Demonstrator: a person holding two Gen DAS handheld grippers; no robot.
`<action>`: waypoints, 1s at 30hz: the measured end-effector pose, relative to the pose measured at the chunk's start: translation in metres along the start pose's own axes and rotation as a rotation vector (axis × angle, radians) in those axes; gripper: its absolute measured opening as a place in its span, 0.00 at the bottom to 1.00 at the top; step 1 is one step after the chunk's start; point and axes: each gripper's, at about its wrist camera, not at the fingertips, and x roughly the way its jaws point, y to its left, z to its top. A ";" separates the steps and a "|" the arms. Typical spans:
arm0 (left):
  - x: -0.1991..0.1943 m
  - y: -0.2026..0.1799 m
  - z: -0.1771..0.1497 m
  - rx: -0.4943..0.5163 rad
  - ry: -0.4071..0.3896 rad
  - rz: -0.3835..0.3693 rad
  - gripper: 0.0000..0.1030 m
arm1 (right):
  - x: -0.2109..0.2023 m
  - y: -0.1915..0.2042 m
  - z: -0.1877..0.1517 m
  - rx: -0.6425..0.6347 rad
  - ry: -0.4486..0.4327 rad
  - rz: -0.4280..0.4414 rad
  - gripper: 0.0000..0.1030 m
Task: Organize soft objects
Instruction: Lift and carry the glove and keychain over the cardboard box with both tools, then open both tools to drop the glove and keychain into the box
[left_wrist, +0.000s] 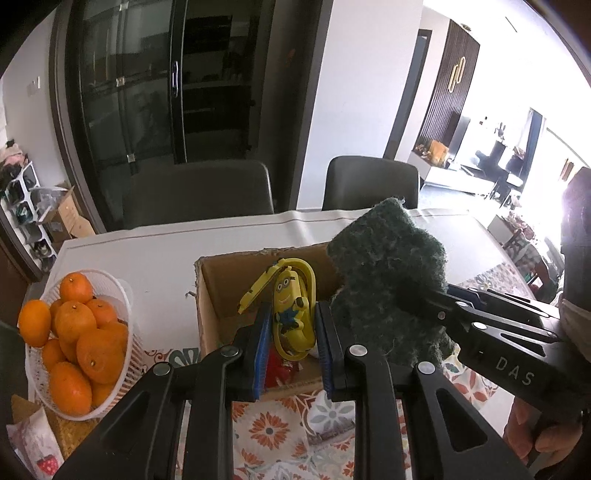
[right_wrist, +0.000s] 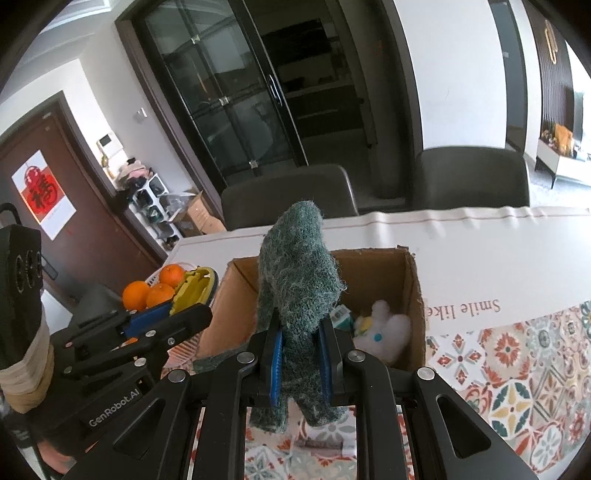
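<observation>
My left gripper (left_wrist: 291, 332) is shut on a yellow banana-shaped minion toy (left_wrist: 290, 306) and holds it over the near left part of an open cardboard box (left_wrist: 210, 295). My right gripper (right_wrist: 300, 354) is shut on a dark green scouring pad (right_wrist: 299, 284), which stands up in front of the box (right_wrist: 413, 295). In the left wrist view the pad (left_wrist: 384, 280) hangs at the box's right side. The left gripper with the yellow toy (right_wrist: 194, 288) shows at left in the right wrist view. A white plush toy (right_wrist: 388, 332) and a red thing (left_wrist: 277, 369) lie inside the box.
A white basket (left_wrist: 118, 291) of oranges (left_wrist: 96, 350) stands left of the box. The table has a white cover (left_wrist: 147, 251) and a patterned floral cloth (right_wrist: 517, 369) at the near side. Two dark chairs (left_wrist: 199, 192) stand behind the table. A packet (left_wrist: 33, 443) lies at the near left.
</observation>
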 end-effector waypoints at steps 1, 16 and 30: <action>0.006 0.002 0.001 -0.004 0.009 -0.002 0.23 | 0.006 -0.002 0.002 0.006 0.009 0.002 0.17; 0.080 0.018 -0.007 -0.039 0.181 0.016 0.27 | 0.094 -0.032 -0.001 0.065 0.201 0.010 0.19; 0.038 0.023 -0.017 -0.088 0.105 0.093 0.57 | 0.079 -0.033 -0.004 0.059 0.140 -0.127 0.54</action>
